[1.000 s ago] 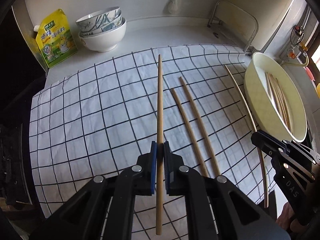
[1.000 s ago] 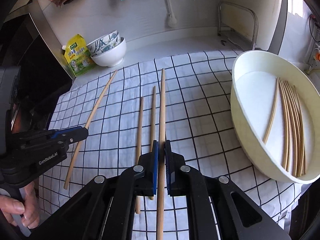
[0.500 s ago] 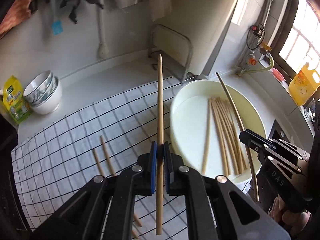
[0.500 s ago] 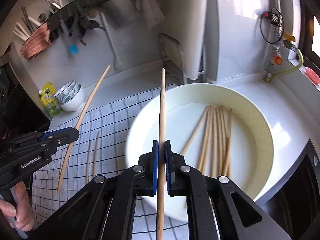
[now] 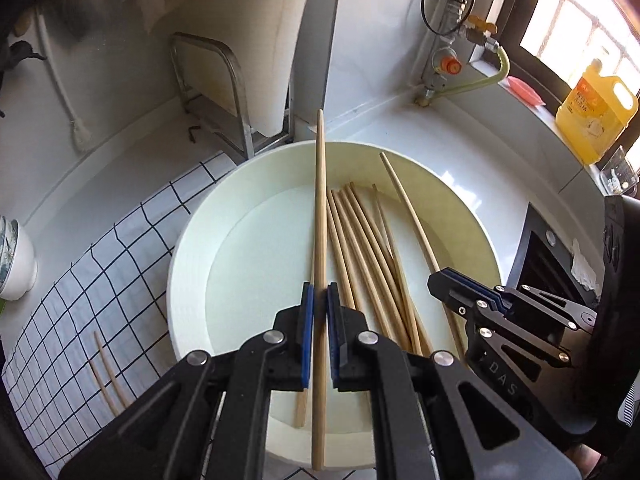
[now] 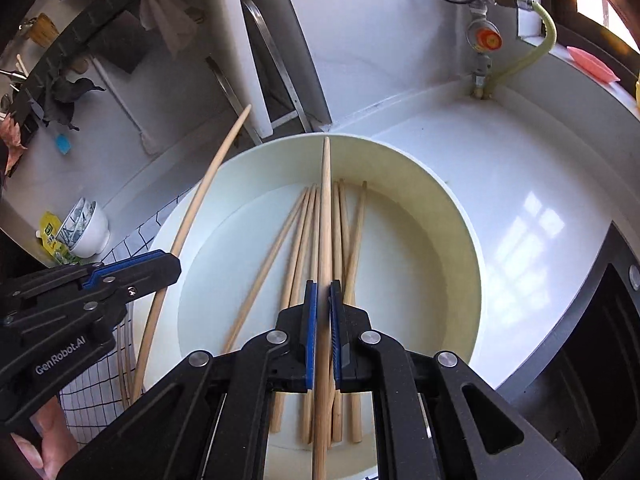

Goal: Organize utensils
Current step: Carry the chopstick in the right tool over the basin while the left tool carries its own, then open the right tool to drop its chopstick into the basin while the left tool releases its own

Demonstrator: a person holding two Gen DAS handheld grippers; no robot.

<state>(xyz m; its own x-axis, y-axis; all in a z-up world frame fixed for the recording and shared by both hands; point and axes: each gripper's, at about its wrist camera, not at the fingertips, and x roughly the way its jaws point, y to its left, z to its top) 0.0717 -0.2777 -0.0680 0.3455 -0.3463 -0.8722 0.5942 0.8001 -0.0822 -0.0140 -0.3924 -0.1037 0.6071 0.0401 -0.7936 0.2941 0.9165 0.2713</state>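
change: both claws have swung off the checked cloth (image 5: 100, 280) and now hang over the round cream plastic basin (image 5: 192, 264), each with a stick; only the drop is left, I'd say
left claw (image 5: 318, 320): clamped tight on a long pale wooden chopstick (image 5: 320, 208), blue pads gripping mid-shaft
right claw (image 6: 323, 320): pinched shut on a second wooden chopstick (image 6: 326, 216)
held sticks: straight, round, light bamboo, tips pointing ahead past the far rim
under claws: loose bundle of same chopsticks (image 6: 296, 248) lying on basin floor
behind left claw: two stray chopsticks (image 5: 106, 368) on cloth, still to collect
worktop (image 6: 500, 184): white, glossy, right of right claw
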